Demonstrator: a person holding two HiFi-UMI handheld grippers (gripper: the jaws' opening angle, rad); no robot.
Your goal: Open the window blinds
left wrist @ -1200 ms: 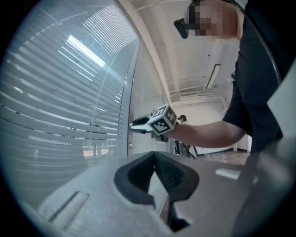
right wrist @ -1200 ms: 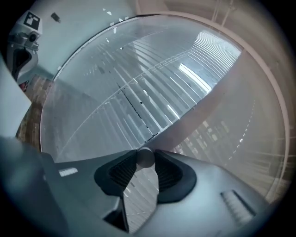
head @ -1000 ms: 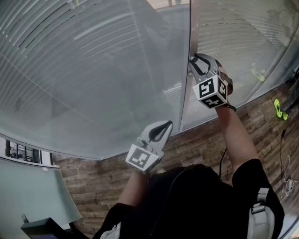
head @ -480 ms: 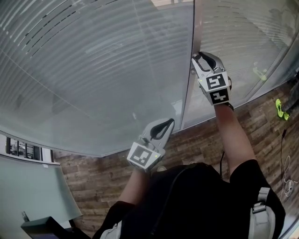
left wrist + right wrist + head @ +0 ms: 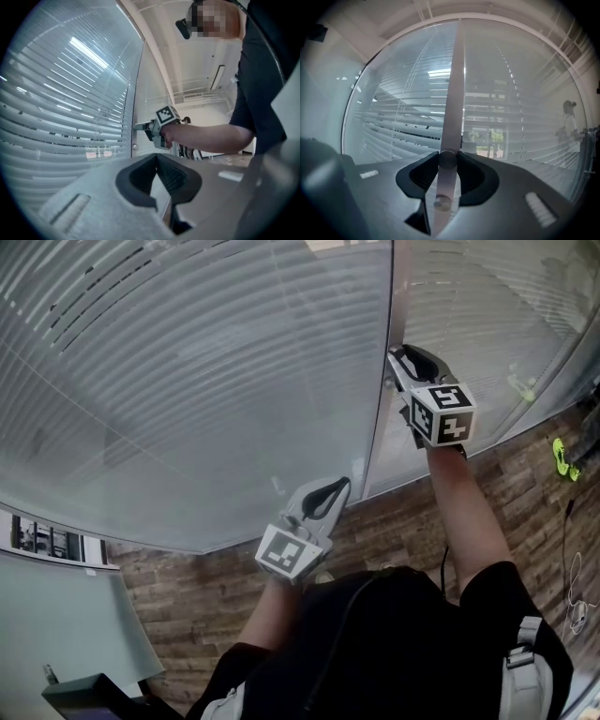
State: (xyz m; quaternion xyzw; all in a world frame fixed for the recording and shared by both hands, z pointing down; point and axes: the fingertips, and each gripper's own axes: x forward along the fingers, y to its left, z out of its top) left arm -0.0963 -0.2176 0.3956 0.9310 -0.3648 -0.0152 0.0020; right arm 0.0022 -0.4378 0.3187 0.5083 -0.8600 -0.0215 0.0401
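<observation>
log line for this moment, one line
right tongs: shut on knob | left tongs: shut, empty | blinds: lowered, gaps between slats

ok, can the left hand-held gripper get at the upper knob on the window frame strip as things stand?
Probably not: the right hand-held gripper is shut on that knob, a jaw on each side. The left hand-held gripper sits lower, shut and empty, with nothing between it and the frame strip.

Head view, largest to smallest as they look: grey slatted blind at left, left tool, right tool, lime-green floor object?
1. Grey slatted blind, by far.
2. Left tool and right tool look alike; unranked.
3. Lime-green floor object, smallest, though farther away.
</observation>
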